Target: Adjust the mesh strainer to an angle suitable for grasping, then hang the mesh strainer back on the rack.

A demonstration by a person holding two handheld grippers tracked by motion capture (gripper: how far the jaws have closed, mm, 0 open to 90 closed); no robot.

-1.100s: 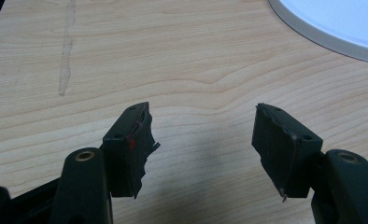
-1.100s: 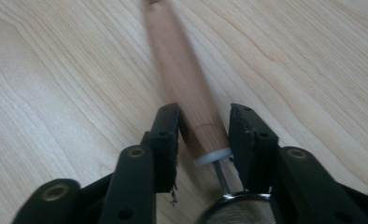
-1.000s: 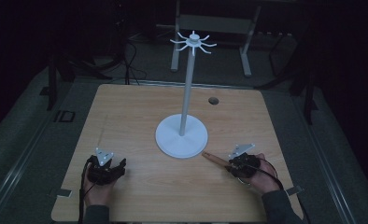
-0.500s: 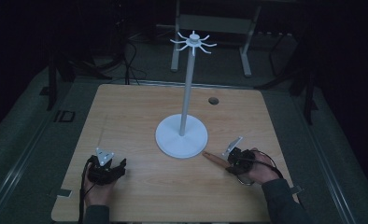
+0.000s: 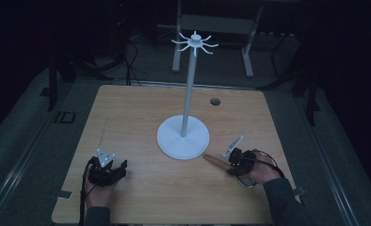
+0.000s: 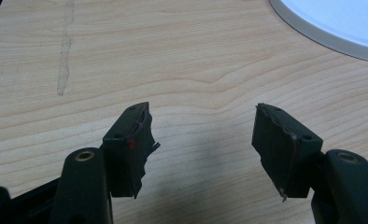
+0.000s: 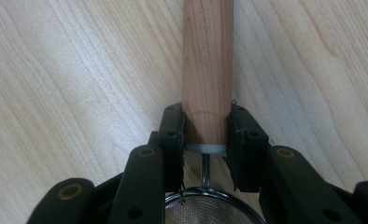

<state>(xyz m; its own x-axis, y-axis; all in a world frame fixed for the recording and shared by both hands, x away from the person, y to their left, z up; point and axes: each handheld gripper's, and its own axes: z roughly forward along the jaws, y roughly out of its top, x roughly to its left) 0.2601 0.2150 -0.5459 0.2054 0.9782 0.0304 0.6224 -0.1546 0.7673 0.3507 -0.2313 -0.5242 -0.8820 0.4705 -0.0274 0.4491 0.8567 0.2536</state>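
Observation:
A small strainer lies on the wooden table (image 5: 136, 117); its wooden handle (image 5: 215, 161) (image 7: 207, 56) points toward the white stand's round base (image 5: 182, 137). My right gripper (image 5: 230, 162) (image 7: 205, 126) has just been closing, and both pads now press the sides of the handle near its metal collar. The strainer's wire mesh (image 7: 205, 210) sits below the jaws in the right gripper view. The stand's thin pole rises to a ring of hooks (image 5: 194, 41). My left gripper (image 5: 107, 165) (image 6: 203, 135) rests open near the front left, nothing between its fingers.
A small dark hole (image 5: 215, 101) marks the table behind the stand. The edge of the stand's base (image 6: 331, 32) shows at the upper right of the left gripper view. Dark floor, cables and a metal frame (image 5: 212, 23) lie beyond the table.
My right gripper has edged left along the strainer's handle and tilted a little. The handle lies where it was. The left hand has not moved.

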